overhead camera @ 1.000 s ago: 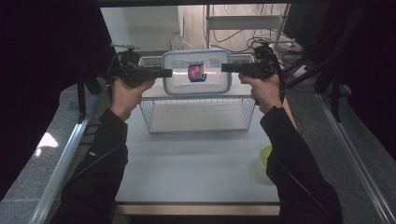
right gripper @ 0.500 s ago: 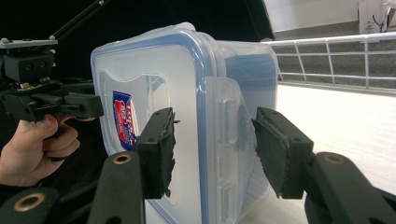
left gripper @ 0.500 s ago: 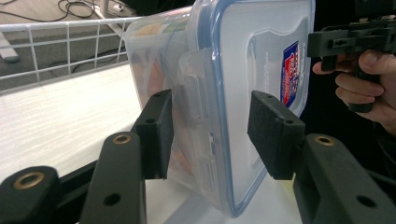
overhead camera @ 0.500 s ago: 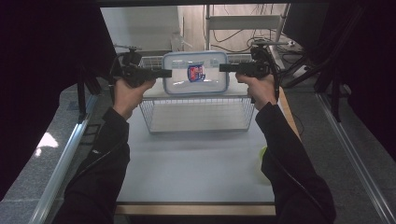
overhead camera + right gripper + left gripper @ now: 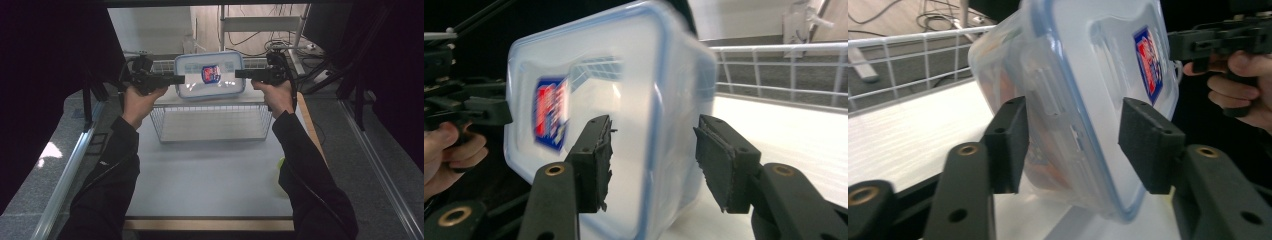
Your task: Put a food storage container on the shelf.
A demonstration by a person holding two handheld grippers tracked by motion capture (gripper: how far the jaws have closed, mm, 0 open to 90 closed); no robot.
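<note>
A clear rectangular plastic container with a blue-rimmed lid (image 5: 210,75) hangs above the white wire basket (image 5: 212,125) — left gripper (image 5: 176,79), jaws just widening, and right gripper (image 5: 239,74) each straddling an end, pads apparently off it.

A lab: curtained test table (image 5: 210,175); cables (image 5: 260,37) on floor.

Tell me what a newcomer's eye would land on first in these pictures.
First, the clear plastic container with its blue-rimmed lid and red-and-blue label, tilted up over the far end of the white table. The left tool and right tool flank its two ends; the left one's jaws have just been opening, with the container's edge between them. Just nearer stands a white wire basket.
</note>
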